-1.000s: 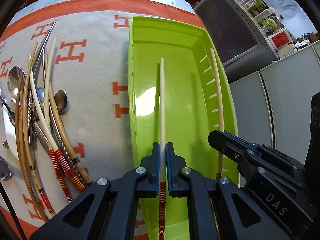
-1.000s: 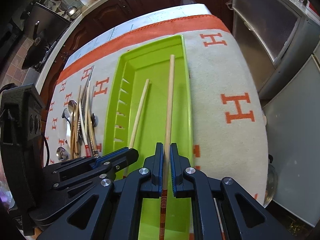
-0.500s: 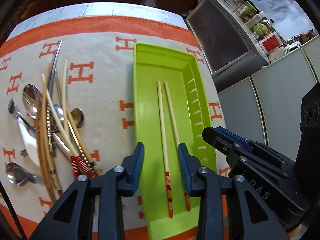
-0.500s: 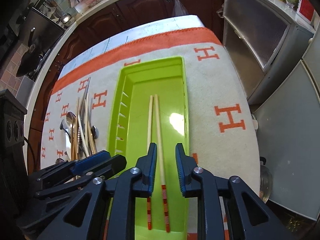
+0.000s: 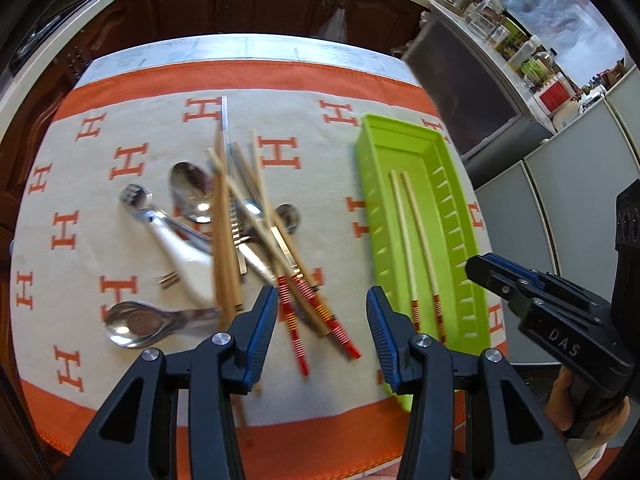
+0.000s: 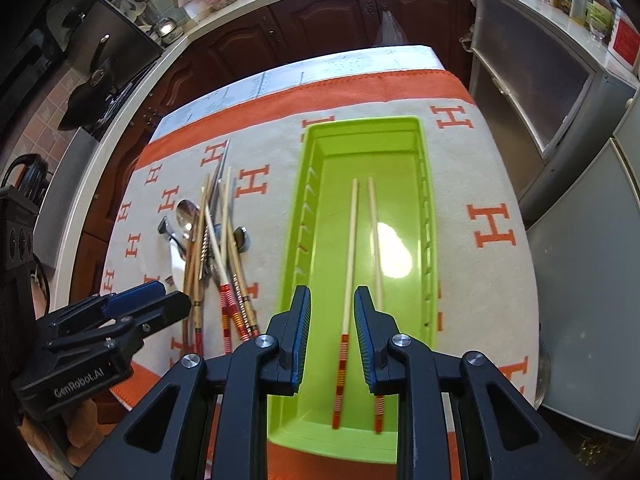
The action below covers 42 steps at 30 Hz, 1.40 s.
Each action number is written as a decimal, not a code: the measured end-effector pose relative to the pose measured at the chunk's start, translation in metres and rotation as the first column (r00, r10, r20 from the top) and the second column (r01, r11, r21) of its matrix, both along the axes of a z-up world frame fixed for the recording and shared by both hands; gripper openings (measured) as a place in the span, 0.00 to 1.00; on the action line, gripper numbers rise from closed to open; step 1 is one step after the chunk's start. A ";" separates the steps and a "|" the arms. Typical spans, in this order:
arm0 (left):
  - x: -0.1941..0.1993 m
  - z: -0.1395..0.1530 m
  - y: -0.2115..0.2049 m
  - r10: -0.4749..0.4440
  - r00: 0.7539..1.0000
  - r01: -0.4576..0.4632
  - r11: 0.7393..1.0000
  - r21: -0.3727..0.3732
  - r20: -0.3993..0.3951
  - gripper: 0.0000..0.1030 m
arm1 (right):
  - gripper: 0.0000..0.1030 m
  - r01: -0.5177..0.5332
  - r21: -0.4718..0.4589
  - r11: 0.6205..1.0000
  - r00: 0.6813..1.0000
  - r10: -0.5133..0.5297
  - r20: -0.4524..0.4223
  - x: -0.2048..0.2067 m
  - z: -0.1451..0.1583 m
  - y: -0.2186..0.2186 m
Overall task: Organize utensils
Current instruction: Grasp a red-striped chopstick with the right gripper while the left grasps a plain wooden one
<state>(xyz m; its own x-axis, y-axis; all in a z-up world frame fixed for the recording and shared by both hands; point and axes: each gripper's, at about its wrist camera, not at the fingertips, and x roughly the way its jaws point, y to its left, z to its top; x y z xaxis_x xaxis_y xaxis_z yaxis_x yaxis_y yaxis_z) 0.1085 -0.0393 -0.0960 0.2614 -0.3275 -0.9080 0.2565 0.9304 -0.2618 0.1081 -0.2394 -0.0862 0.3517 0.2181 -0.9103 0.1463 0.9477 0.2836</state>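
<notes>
Two pale chopsticks [image 6: 352, 248] with red-striped ends lie side by side in the lime green tray [image 6: 360, 124]. My right gripper [image 6: 332, 300] hangs open above their near ends and touches neither. My left gripper [image 5: 322, 300] is empty, its jaws opening above the cloth between the tray [image 5: 368, 184] and a loose pile of chopsticks, spoons and other cutlery [image 5: 240, 220]. The left view also shows the two chopsticks [image 5: 416, 232] in the tray. The pile [image 6: 212, 248] lies left of the tray in the right wrist view.
A cream cloth [image 5: 120, 128] with orange H marks and an orange border covers the table. A single metal spoon [image 5: 132, 324] lies apart at the near left. Grey cabinets [image 5: 560, 200] stand close to the table's right edge. Dark wooden cupboards [image 6: 320, 20] run behind.
Both grippers opened and let go of their chopsticks, which now lie together in the tray. Both have risen, and the left one has swung left towards the utensil pile.
</notes>
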 end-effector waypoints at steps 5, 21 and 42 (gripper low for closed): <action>-0.006 0.007 0.040 0.048 0.998 -0.049 0.999 0.025 0.032 0.43 | 0.22 -0.045 0.010 0.999 0.999 0.044 0.012 -0.005 0.010 0.020; 0.021 -0.012 0.102 0.097 0.995 -0.096 0.995 0.019 -0.021 0.35 | 0.22 -0.245 0.014 0.969 0.967 0.246 -0.065 0.056 -0.015 0.110; 0.074 -0.065 0.071 0.021 0.982 -0.040 0.994 -0.099 -0.189 0.23 | 0.06 -0.308 0.007 0.951 0.941 0.306 -0.147 0.110 -0.086 0.148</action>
<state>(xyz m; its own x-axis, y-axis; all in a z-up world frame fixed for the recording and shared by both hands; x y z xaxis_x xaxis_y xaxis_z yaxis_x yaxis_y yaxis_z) 0.1825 0.0320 -0.1610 0.1005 -0.4149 -0.9043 0.1659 0.9032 -0.3960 0.2177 -0.0913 -0.1727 0.1349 0.2795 -0.9506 -0.1140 0.9574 0.2653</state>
